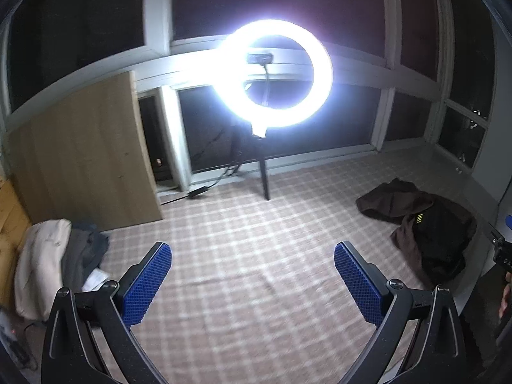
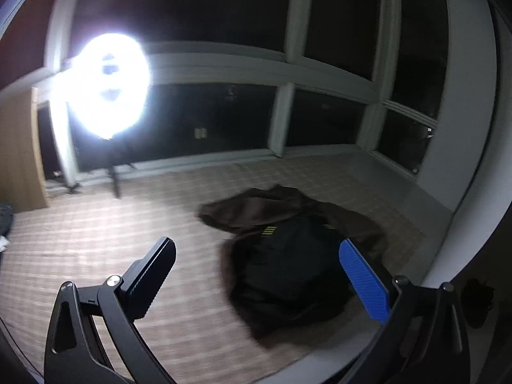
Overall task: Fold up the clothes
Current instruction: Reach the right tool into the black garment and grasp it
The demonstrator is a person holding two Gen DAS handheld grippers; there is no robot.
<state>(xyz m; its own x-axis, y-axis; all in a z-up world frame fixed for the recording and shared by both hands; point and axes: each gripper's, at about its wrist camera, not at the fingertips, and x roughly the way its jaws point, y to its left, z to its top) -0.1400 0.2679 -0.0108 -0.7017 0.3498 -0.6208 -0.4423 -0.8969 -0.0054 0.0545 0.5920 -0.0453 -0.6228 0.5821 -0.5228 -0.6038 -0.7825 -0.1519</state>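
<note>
A crumpled pile of dark clothes, a brown garment with a black garment bearing small yellow stripes on top, lies on the checked bed cover at the right; it also shows in the left wrist view. My left gripper is open and empty above the bare middle of the cover, left of the pile. My right gripper is open and empty, held above the near left part of the pile, not touching it.
A bright ring light on a tripod stands at the far edge before dark windows. A wooden board leans at the left. A stack of pale and grey clothes lies at the left edge. A grey wall bounds the right.
</note>
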